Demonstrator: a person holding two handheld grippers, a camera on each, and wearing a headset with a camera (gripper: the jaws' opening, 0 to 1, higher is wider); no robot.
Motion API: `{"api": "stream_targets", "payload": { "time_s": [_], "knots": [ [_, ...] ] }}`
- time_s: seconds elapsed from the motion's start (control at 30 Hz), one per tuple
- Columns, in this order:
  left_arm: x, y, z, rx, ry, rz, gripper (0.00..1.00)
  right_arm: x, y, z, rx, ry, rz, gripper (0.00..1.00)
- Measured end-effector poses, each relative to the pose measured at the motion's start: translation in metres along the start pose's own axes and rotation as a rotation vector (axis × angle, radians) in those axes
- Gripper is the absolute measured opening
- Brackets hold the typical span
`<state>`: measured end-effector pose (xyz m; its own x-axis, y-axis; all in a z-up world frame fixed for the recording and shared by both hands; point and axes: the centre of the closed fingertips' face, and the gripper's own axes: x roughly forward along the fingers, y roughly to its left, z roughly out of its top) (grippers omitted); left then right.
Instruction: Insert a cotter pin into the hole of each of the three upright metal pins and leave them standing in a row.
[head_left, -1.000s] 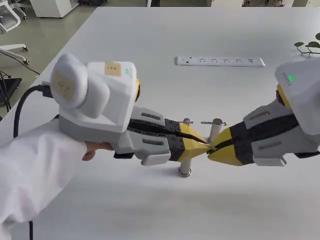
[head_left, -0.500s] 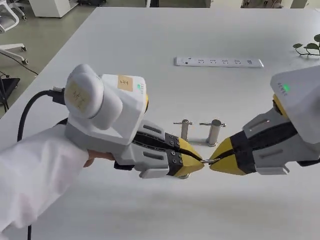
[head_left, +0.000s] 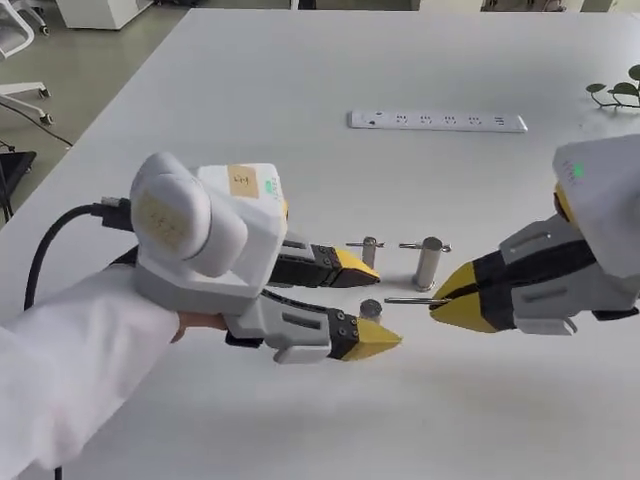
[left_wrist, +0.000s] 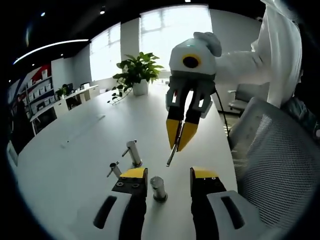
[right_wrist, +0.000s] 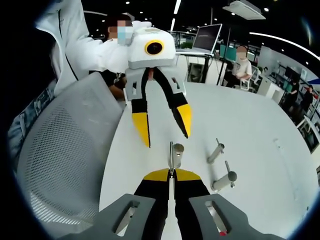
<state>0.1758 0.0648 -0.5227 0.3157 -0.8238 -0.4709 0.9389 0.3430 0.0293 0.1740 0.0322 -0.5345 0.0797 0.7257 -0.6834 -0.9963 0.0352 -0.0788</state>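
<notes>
Our left tool (head_left: 386, 305) has released the cotter pin (head_left: 408, 299) and opened; its jaws now stand apart either side of the third metal pin (head_left: 370, 308), not touching it; our right tool (head_left: 440, 297) alone is clamped on the cotter pin, held level just beside that pin's top; we judge a skewed push could topple the unsteadied pin; it is a short bright steel post, upright on the table (head_left: 300, 90), near the thin fitted pin (head_left: 369, 252) and thick fitted pin (head_left: 430, 264).
</notes>
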Motion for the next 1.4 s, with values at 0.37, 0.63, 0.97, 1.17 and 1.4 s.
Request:
{"api": "stream_targets", "payload": {
  "time_s": [0.37,0.63,0.97,1.17,1.4],
  "knots": [
    [0.011,0.016,-0.025,-0.044,0.036,0.070,0.31,0.020,-0.008,-0.017,0.032,0.037,-0.007,0.00],
    [0.023,0.016,-0.040,-0.106,0.045,0.079,0.27,0.027,-0.008,-0.023,0.039,0.043,0.005,0.00],
    [0.026,0.015,-0.039,-0.095,0.039,0.072,0.12,0.026,-0.005,-0.021,0.003,0.052,0.024,0.00],
    [0.024,0.013,-0.039,-0.082,0.036,0.054,0.11,0.027,-0.004,-0.019,-0.024,0.059,0.036,0.00],
    [0.023,0.011,-0.040,-0.074,0.040,0.036,0.11,0.026,-0.006,-0.017,-0.037,0.061,0.039,0.00]
  ]
}}
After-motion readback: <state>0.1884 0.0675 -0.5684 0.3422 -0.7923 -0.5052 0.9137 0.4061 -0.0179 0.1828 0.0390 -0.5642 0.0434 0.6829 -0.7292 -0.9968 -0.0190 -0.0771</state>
